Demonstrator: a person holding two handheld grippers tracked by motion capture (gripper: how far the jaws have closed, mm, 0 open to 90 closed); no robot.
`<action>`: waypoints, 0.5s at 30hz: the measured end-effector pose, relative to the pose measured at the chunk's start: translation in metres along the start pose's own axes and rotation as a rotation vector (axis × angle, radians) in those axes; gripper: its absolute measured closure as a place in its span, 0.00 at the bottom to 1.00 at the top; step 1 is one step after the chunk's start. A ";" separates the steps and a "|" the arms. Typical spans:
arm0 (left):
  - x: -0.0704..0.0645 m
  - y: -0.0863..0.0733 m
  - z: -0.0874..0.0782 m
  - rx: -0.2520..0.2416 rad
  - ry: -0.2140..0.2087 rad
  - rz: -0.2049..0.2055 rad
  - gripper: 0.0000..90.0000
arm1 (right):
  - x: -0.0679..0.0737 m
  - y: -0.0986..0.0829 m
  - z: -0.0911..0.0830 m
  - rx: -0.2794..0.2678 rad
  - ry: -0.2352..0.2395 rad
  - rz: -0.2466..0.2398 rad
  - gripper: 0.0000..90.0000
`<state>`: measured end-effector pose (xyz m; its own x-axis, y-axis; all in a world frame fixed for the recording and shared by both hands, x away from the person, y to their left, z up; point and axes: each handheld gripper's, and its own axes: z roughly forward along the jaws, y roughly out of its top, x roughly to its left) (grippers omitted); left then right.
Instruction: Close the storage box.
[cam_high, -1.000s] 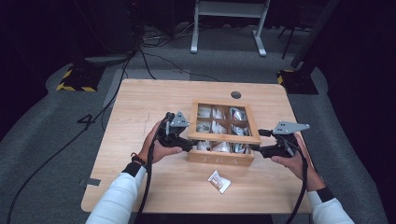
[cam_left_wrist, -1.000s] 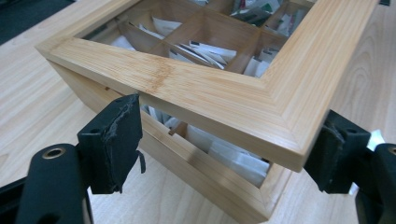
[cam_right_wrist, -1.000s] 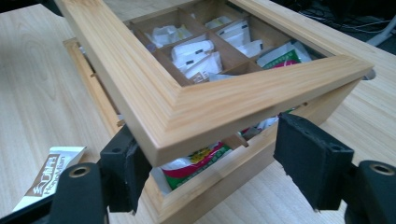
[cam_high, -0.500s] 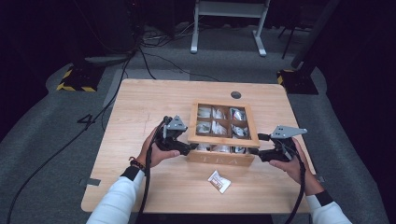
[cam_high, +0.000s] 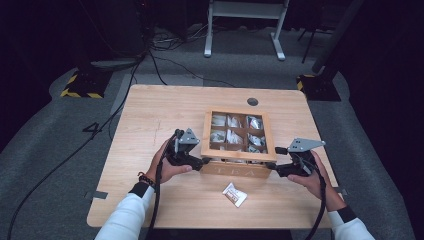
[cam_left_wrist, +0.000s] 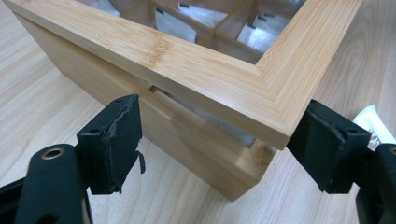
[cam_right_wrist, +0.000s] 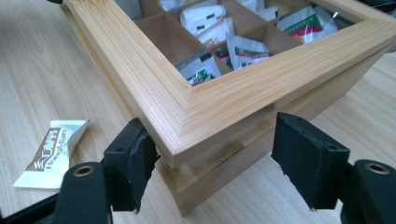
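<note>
My left gripper (cam_left_wrist: 219, 149) and right gripper (cam_right_wrist: 215, 158), both spread wide, straddling the tea box's (cam_high: 235, 167) near corners, lid (cam_left_wrist: 196, 70) ajar.

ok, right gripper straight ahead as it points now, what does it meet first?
Most likely the near corner of the wooden tea box. The right gripper is open, its fingers straddle that corner, and the raised lid edge sits just ahead. Depth is unclear.
</note>
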<state>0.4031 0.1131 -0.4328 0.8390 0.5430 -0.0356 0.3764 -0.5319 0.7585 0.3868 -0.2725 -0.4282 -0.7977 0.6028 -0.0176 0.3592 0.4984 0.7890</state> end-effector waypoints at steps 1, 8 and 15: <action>-0.001 -0.001 0.001 0.003 0.001 -0.002 0.23 | 0.001 -0.001 0.001 0.005 -0.002 -0.001 0.34; -0.008 -0.006 0.007 0.026 0.004 0.006 0.24 | 0.006 -0.008 0.004 0.034 0.009 -0.004 0.36; -0.013 -0.009 0.005 0.019 0.015 0.007 0.25 | 0.009 -0.013 0.001 0.029 -0.012 -0.008 0.37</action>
<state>0.3915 0.1074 -0.4425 0.8356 0.5490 -0.0201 0.3781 -0.5480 0.7461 0.3761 -0.2727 -0.4391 -0.7948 0.6061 -0.0308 0.3671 0.5205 0.7709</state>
